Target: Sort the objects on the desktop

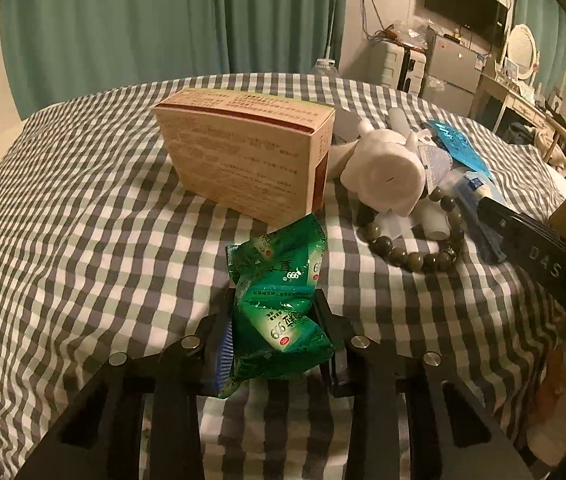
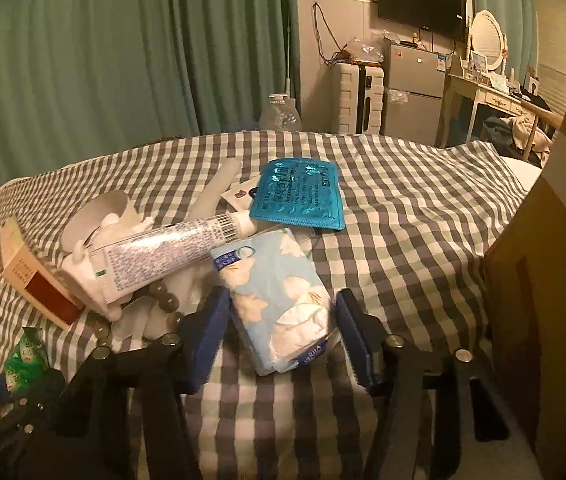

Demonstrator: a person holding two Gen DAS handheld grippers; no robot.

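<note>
The left tool (image 1: 277, 336) pinches a crumpled green foil sachet strip (image 1: 279, 300), whose long axis runs away from the camera toward the tan cardboard medicine box (image 1: 247, 160) standing on edge just beyond it. The right tool (image 2: 283, 336) stands partly open astride a pale blue flower-printed tissue pack (image 2: 279, 300), pads not visibly pressing; the pack lies right of that box, its long axis running away up-left. Everything rests on a grey-and-white checked bedcover (image 2: 423, 216), with teal curtains (image 2: 123, 48) behind.

The left tongs (image 1: 277, 340) clamp a green sachet (image 1: 279, 304) before a tan box (image 1: 249, 156) on checked cloth (image 1: 83, 220).
</note>
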